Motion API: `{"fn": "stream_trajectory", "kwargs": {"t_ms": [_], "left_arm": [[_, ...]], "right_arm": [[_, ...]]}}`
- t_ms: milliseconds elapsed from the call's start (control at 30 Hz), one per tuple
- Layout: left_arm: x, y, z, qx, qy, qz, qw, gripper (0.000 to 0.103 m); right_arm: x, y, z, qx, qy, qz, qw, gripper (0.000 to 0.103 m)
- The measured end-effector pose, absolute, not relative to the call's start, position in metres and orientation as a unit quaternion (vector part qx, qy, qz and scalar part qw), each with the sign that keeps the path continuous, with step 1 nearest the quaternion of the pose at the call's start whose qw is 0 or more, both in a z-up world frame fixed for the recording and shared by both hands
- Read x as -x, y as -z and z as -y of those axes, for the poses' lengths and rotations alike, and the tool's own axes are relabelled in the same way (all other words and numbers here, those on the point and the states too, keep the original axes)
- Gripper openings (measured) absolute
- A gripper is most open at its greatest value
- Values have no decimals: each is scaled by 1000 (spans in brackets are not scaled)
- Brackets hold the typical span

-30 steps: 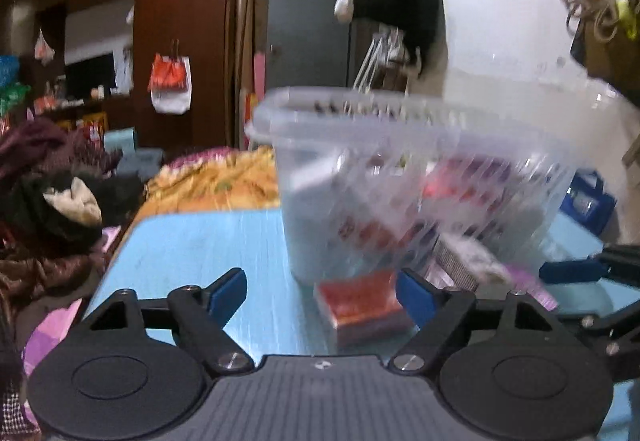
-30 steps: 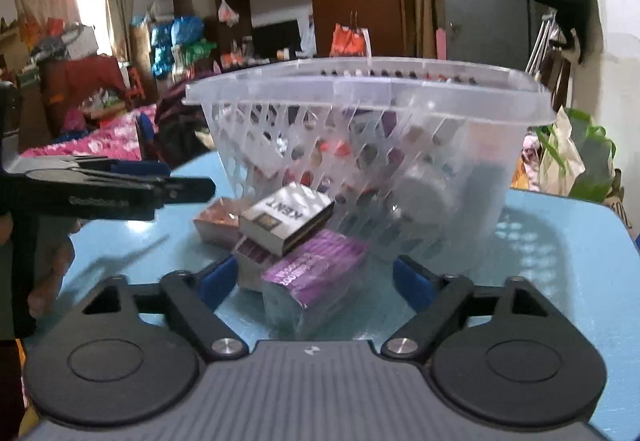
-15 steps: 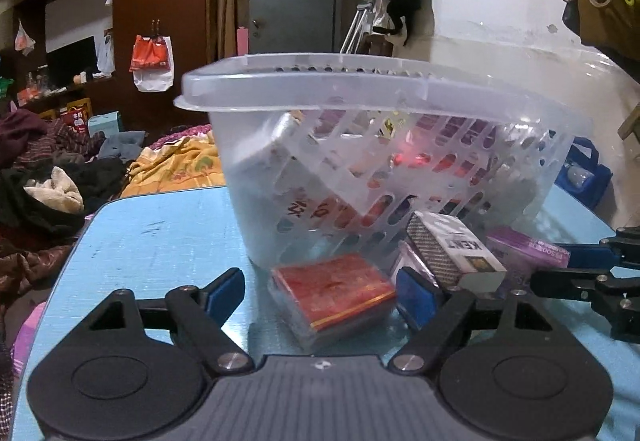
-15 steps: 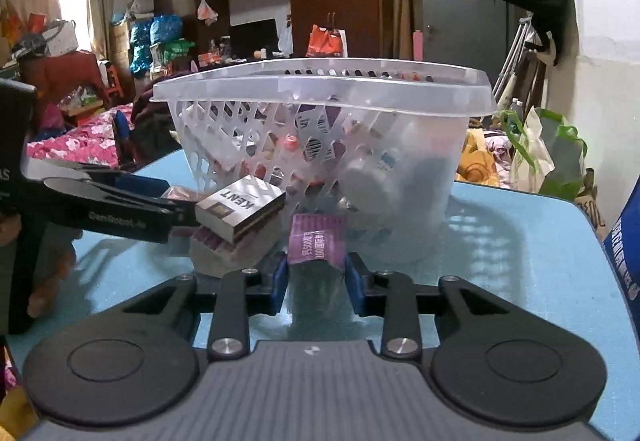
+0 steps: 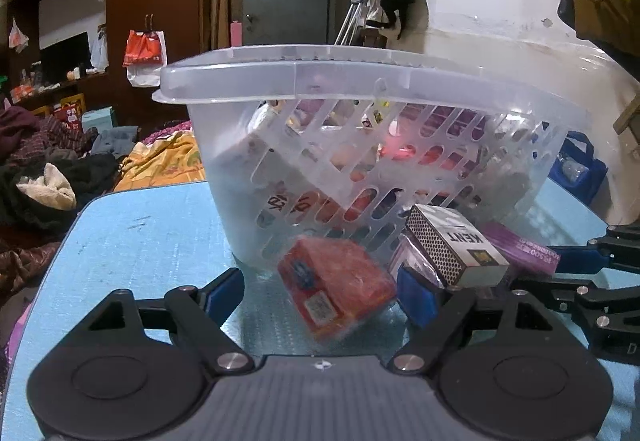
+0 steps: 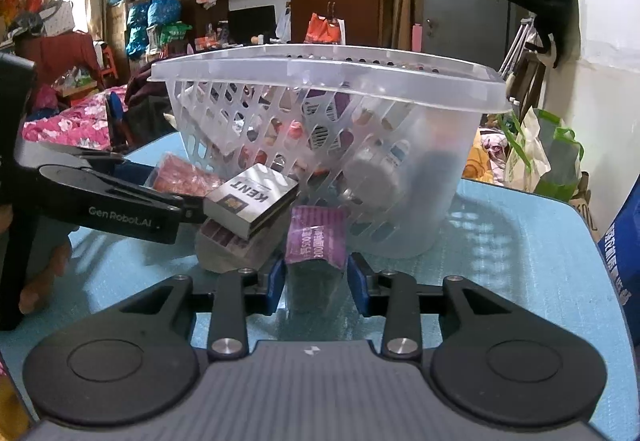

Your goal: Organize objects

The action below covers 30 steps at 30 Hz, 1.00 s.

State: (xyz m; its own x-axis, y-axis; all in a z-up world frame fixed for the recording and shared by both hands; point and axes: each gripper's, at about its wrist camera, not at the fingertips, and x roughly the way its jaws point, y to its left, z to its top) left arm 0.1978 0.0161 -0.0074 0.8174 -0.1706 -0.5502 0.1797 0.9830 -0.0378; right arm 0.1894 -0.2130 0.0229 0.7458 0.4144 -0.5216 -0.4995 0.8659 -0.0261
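A clear plastic basket (image 5: 296,77) holding several small packs stands on the blue table (image 5: 140,233). In front of it lie a red box (image 5: 336,289), a grey KENT box (image 5: 456,245) stacked on a pale box (image 6: 236,245), and a purple box (image 6: 316,233). My left gripper (image 5: 320,293) is open, its fingers either side of the red box, the left pad clear of it. My right gripper (image 6: 316,277) has both pads against the purple box, and its jaws are opening slightly. The left gripper (image 6: 192,209) shows side-on in the right wrist view.
The basket (image 6: 320,69) blocks the way straight ahead of both grippers. Bare table (image 6: 500,261) lies to its right. A hand (image 6: 40,273) holds the left gripper's handle. Beds with clothes, bags and wardrobes fill the room beyond the table edge.
My right gripper has closed from wide open onto the purple box. The left gripper has drawn closer to the basket, and the red box now sits tilted between its fingers.
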Motion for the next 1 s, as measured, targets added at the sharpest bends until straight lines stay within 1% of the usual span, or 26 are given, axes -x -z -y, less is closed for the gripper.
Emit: {"fn": "stream_trajectory", "kwargs": {"t_ms": [67,100,133,167,200,233,467,733,1000], "left_arm": [[-199,8,-17,-4,93,-292,952,86],[-199,8,-17,-2,93,-293,951,84],[-199,9,-17,-2,95,-293,951,79],[-199,9,-16,-2,99,-293,951,62],[-198,9,-15,-4,101,-295,950,46],[-198,10,-15,-5,104,-297,949,42],[-182,7,-10,-28,107,-278,954,41],[-158,-4,-9,-16,119,-242,963,41],[-141,-12,-21,8,121,-211,970,41]], "right_arm": [[-190,-22,214,81,-246,-261,930,38],[-191,-22,214,79,-247,-263,929,38],[-192,-22,215,77,-246,-265,929,38],[-192,-22,216,74,-246,-265,929,38],[-191,-22,217,72,-249,-263,930,35],[-189,-23,218,72,-249,-259,931,34],[-186,-25,217,76,-245,-248,934,34],[-178,-30,223,63,-244,-218,943,33],[-161,-36,221,78,-243,-184,949,33]]}}
